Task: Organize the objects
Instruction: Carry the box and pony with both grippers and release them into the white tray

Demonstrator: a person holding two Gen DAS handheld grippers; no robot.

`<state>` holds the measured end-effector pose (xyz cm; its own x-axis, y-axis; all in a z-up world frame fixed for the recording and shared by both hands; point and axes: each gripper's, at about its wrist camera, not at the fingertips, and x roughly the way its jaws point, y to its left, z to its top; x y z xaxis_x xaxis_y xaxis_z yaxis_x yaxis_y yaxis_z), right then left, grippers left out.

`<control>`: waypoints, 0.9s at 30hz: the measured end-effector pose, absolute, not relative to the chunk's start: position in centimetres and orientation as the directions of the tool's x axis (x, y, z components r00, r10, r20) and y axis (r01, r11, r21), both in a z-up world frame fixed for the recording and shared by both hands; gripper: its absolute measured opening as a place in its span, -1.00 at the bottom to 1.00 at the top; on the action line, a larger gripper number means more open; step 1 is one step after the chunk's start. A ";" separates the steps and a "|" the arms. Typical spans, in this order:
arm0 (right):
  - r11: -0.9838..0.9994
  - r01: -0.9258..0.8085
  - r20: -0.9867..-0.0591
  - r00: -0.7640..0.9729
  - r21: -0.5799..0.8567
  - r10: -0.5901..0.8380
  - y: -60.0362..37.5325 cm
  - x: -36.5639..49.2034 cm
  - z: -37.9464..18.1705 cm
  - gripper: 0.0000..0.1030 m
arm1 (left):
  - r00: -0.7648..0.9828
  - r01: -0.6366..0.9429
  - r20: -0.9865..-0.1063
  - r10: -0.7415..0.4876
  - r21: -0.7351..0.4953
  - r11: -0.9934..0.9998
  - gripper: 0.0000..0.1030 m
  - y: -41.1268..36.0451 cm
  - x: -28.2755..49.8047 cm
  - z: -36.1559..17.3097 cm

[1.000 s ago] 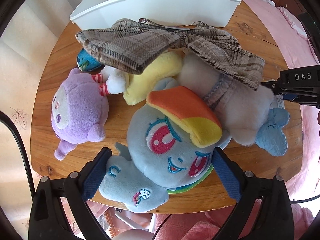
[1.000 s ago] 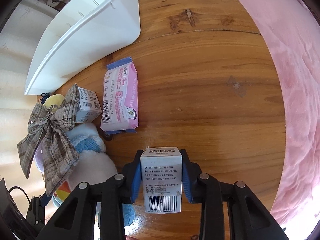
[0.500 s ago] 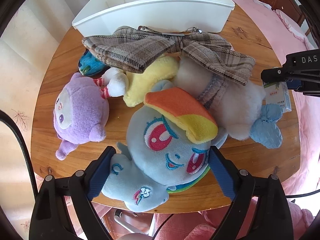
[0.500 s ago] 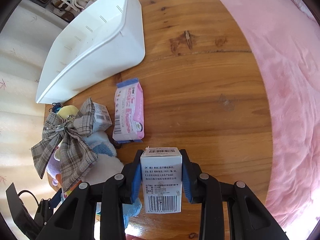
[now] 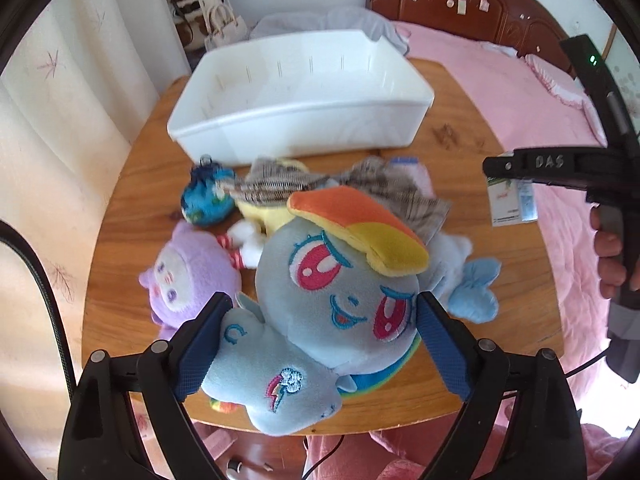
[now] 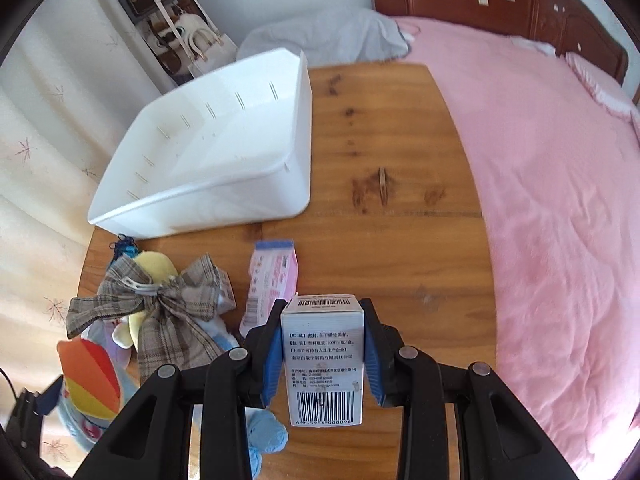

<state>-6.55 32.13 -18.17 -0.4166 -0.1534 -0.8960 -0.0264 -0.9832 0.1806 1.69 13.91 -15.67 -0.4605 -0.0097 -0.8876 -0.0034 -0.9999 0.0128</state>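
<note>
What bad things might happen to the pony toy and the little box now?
The blue pony plush bulges out beyond the left gripper jaws, so it might slip and knock the purple plush. The white box in the right gripper could bump the white bin wall.

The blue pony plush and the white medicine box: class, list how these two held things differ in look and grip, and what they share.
The blue pony plush is soft and rounded; the white medicine box is stiff and square-edged. The plush needs the left gripper spread wide; the box sits in the right gripper with jaws narrow. The plush bears an embroidered face; the box bears print and barcodes. Both are gripped.
</note>
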 end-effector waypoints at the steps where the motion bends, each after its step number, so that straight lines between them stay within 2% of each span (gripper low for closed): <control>1: -0.985 -0.017 -0.886 -0.440 0.174 -0.149 32.2 -6.6 -17.6 -0.32 | -0.472 -0.006 -0.882 -0.007 0.012 -1.000 0.79 13.9 1.5 -15.1; 11: -0.986 0.031 -0.800 -0.581 0.163 -0.151 32.1 -7.8 -14.0 -0.32 | -0.533 0.058 -0.845 0.026 -0.067 -0.996 0.70 12.6 -0.9 -12.5; 27: -0.993 0.044 -0.725 -0.680 0.109 -0.110 28.3 -11.2 -10.6 -0.32 | -0.626 0.012 -0.774 0.098 -0.136 -0.991 0.69 8.9 -6.2 -9.2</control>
